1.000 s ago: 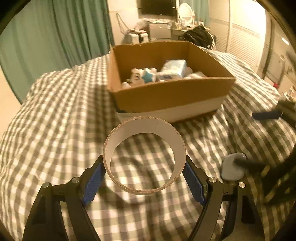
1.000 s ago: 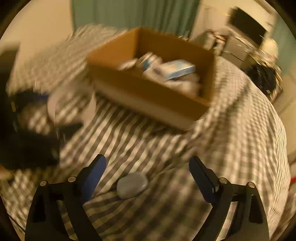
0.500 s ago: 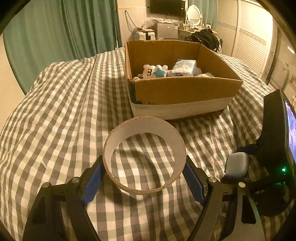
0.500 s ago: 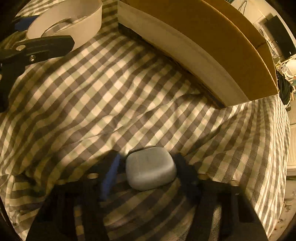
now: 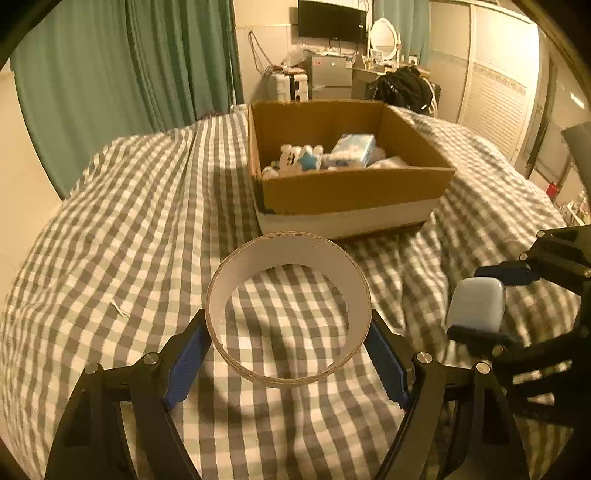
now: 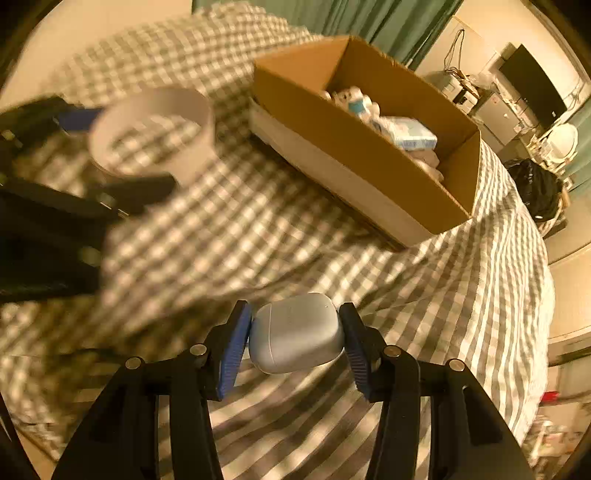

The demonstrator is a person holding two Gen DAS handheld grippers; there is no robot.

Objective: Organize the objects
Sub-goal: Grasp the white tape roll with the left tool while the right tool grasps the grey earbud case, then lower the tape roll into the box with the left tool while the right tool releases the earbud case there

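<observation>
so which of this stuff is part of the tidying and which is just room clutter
Part of the job:
- cardboard ring, held in left gripper
- earbud case, held in right gripper
- cardboard box, already holding items

Just lying about:
- black bag
- round mirror
- TV

Warm, yellowish light fills the bedroom. A bed covered with a grey-and-white checked blanket (image 5: 155,229) takes up most of the space. Green curtains (image 5: 122,74) hang along the left wall. At the far end a dark television (image 5: 331,21) is mounted on a pale wall, with an oval mirror (image 5: 384,37) on a cluttered desk beside it. Louvred white wardrobe doors (image 5: 491,96) line the right side.
</observation>
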